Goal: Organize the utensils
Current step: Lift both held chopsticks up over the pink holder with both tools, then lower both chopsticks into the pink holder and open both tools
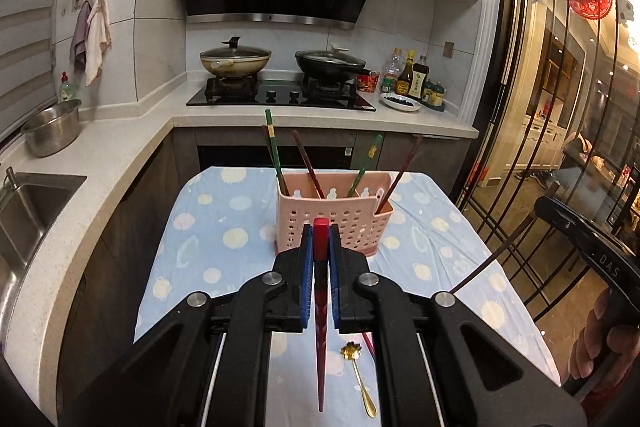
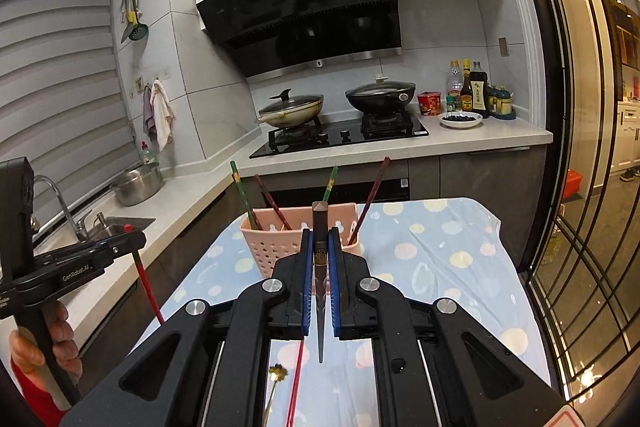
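Chopsticks: each hand-held gripper (image 1: 320, 247) (image 2: 320, 247) pinches one; tip yours upright, probably, over the pink basket (image 1: 340, 215) just ahead.

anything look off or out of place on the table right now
Nothing is spilled or broken. A gold spoon and a red chopstick lie loose on the cloth instead of in the pink basket. Each set of tongs, left and right, is shut on one chopstick.
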The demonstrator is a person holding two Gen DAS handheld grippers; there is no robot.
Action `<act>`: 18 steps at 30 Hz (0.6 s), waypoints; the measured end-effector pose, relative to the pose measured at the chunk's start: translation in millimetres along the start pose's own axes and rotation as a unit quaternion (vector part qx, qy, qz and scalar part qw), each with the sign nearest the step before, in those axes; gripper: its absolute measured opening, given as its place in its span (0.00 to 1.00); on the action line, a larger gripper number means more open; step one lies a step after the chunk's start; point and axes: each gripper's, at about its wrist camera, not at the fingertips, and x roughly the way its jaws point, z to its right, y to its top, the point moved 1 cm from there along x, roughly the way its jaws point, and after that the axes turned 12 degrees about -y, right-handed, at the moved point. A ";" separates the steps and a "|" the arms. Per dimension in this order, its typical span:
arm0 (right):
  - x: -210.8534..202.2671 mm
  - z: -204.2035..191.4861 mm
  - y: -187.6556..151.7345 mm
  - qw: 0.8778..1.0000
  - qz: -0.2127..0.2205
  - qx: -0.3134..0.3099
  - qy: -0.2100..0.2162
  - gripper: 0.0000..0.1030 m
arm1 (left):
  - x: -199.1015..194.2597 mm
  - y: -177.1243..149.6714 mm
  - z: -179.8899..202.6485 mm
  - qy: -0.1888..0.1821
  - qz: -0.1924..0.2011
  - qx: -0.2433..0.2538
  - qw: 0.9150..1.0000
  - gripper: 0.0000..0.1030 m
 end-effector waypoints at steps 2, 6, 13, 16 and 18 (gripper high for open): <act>7.8 -1.7 14.6 1.000 0.007 0.005 0.003 0.07 | 2.0 13.9 -1.0 0.001 0.010 0.003 1.000 0.07; 23.3 -8.0 47.2 1.000 0.022 0.012 0.009 0.06 | 2.4 46.5 -3.3 0.004 0.036 0.011 0.999 0.07; 51.7 -27.7 96.2 0.999 0.042 0.003 0.004 0.06 | 7.7 106.1 -4.5 0.006 0.073 0.025 0.997 0.07; 67.6 -36.3 109.8 0.999 0.044 -0.002 0.002 0.07 | 19.7 127.4 -6.9 0.010 0.076 0.034 0.996 0.07; 77.9 -42.7 116.0 0.999 0.042 -0.004 0.002 0.06 | 29.6 139.4 -9.3 0.008 0.074 0.037 0.997 0.07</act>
